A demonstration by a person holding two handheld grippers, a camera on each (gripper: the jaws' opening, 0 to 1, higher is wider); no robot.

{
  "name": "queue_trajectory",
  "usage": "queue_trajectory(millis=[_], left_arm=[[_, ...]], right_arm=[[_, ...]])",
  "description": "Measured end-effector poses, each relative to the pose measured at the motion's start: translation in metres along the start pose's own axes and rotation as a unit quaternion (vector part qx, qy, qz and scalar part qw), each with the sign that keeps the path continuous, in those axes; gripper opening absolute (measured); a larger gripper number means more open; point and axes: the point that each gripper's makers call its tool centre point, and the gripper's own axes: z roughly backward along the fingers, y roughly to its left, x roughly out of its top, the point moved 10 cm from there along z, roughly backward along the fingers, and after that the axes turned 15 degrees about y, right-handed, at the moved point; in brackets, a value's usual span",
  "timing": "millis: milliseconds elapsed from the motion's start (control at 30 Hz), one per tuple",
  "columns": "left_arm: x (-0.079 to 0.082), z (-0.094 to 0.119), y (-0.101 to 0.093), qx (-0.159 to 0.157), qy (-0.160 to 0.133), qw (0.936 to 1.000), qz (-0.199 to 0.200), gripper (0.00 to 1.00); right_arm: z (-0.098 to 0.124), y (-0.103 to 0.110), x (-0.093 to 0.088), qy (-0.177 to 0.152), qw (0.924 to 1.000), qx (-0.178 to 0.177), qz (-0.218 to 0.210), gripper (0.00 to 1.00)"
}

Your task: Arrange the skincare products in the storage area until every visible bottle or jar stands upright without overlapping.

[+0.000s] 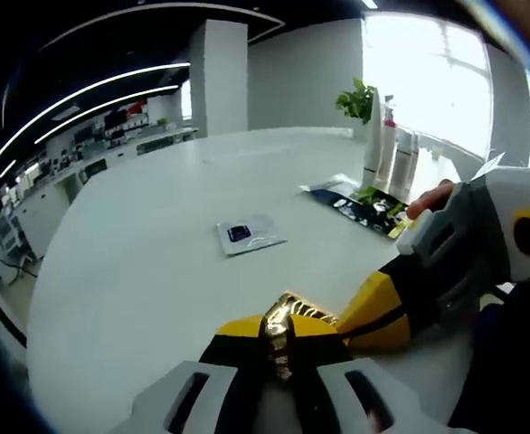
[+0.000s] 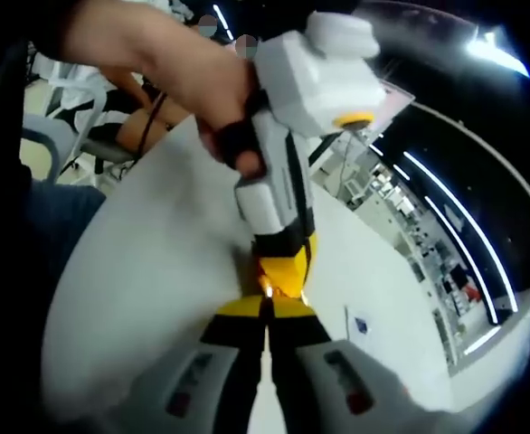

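Gold-capped item (image 1: 281, 336) pinched between left gripper (image 1: 279, 384) fingers and right gripper (image 2: 267, 339) fingers together, likely a handover; upright bottles (image 1: 390, 152) far across the bench (image 1: 147, 253).

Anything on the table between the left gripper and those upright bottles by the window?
In the left gripper view, dark sachets lie before the bottles; the right gripper crosses in, both grippers pinching one small gold item.
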Motion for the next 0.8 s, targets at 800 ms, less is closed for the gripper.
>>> queue_trajectory(millis=[800], left_arm=[[-0.003,0.021,0.022,-0.061,-0.096,0.9858,0.123,0.14]], right_arm=[[0.034,-0.010,-0.015,-0.045,0.9963,-0.073,-0.007,0.00]])
